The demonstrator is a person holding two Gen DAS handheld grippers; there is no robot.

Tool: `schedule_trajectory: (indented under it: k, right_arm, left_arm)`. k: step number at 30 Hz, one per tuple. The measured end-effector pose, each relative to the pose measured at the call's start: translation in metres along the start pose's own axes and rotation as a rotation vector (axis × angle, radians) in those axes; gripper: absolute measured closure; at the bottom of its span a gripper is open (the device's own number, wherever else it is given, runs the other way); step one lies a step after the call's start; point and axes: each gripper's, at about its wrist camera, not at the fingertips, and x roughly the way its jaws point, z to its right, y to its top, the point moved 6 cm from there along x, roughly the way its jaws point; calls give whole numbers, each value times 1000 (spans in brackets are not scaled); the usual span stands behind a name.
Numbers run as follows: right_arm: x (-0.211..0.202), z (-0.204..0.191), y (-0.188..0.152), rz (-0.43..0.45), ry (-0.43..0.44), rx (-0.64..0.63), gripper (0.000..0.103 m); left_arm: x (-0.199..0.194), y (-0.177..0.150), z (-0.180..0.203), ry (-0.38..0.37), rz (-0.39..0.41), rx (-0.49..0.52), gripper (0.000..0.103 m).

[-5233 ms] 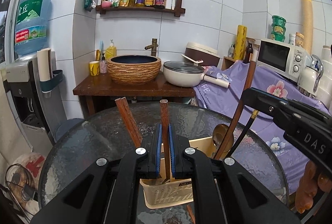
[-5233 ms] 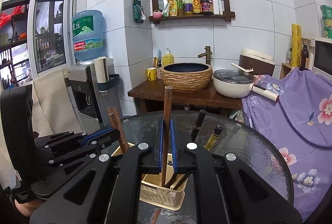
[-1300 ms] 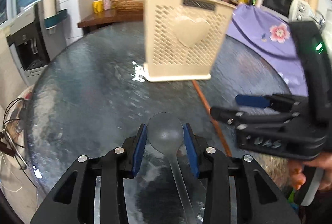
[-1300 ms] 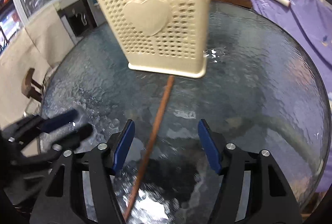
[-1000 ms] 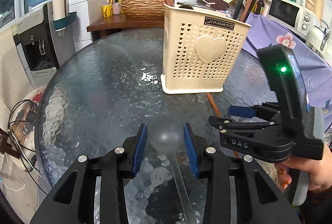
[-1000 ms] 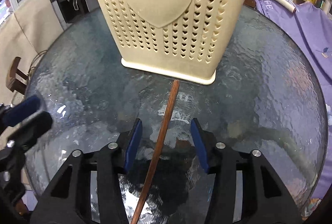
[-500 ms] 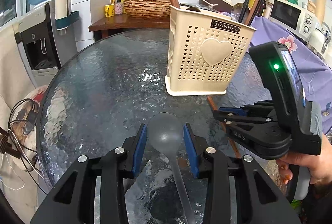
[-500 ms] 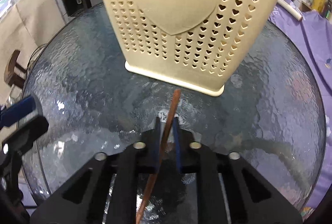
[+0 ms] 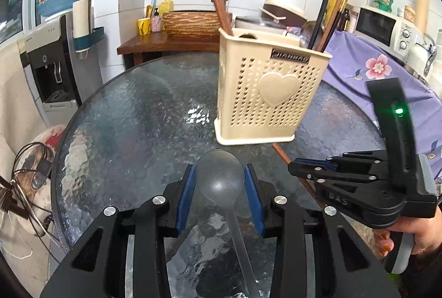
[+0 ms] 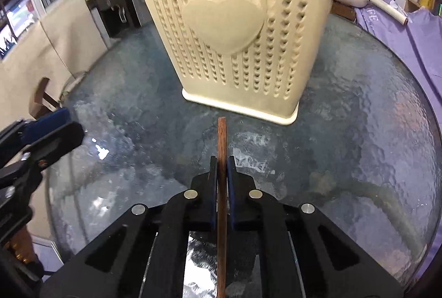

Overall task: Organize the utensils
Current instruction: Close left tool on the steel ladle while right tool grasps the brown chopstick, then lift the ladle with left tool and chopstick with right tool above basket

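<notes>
The right gripper [image 10: 220, 168] is clamping a brown wooden chopstick [image 10: 221, 159] between its blue pads, the stick's tip pointing toward the far cream utensil basket [image 10: 237, 29]. In the left wrist view the same right gripper [image 9: 297, 168] is reaching in from the right, with the chopstick [image 9: 281, 155] slanting up out of it toward the basket's near base. The left gripper [image 9: 219, 179] is gripping a translucent grey plastic spoon [image 9: 219, 176], its pads pressing on either side of the bowl while the handle is running back toward the camera. Both grippers are sitting over the near part of a round textured glass table [image 9: 132, 115]. The basket [image 9: 265, 93], marked with a heart, is standing upright near the table's middle, already holding wooden chopsticks [image 9: 218, 3] on its left side and darker chopsticks [image 9: 328, 16] on its right.
</notes>
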Motion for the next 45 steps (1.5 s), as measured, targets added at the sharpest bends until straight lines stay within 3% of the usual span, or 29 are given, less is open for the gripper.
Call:
schedule_trajectory:
  k: [13,18,35,41,45]
  right_arm:
    - [-131,7,33,273,148,48,96]
    - [-151,3,44,312,154,21,96]
    - [-193,-13,65,373,205,-48,96]
    - [-212,-19,88,396,212,-78,96]
    - [-233,-21,111,439,195,-94,96]
  left_arm:
    - [-33,37,15,-70,115,3,67]
    - [-48,49,23,-77,159,22,67]
    - [-63,73,25,-92,175,49,68]
    - [-75,102,22,-111,205,45,67]
    - [-87,131,17,-84,260,43,68]
